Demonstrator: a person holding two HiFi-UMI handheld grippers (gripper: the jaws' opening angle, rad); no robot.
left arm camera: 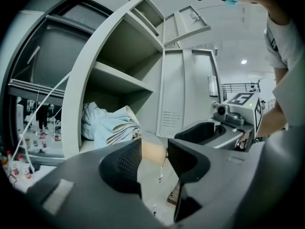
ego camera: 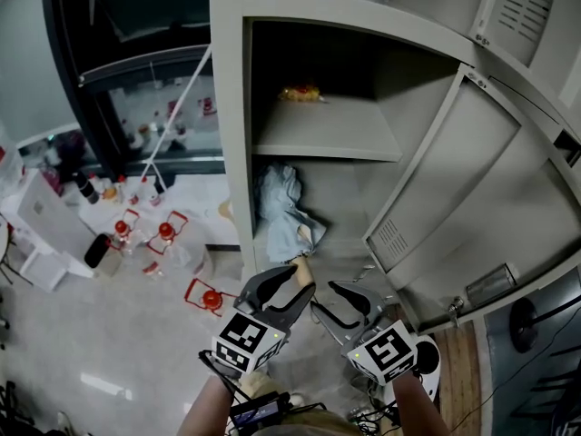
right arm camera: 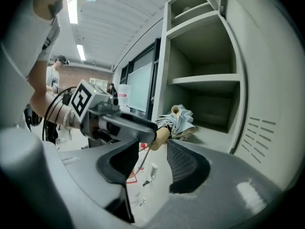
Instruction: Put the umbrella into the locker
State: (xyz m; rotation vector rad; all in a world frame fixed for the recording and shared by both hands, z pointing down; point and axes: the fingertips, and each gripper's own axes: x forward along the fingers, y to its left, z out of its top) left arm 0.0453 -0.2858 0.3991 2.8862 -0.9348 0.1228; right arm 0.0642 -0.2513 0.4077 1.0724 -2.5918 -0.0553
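Nearest: left gripper [left arm camera: 154,154] pinched the handle [ego camera: 302,264]; right gripper [right arm camera: 148,159] stood just right of it, jaws spread, empty. Umbrella [ego camera: 280,205] lay in the lower locker [ego camera: 231,153] compartment, its long axis near to far, canopy far, handle end near.

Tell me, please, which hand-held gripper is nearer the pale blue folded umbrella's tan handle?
Left: the left hand-held gripper clamps the tan handle; the right hand-held gripper stands open beside it, apart.

Side by side, pointing forward, the left tongs [ego camera: 295,276] grip (the right tongs [ego camera: 349,296] stand parted).
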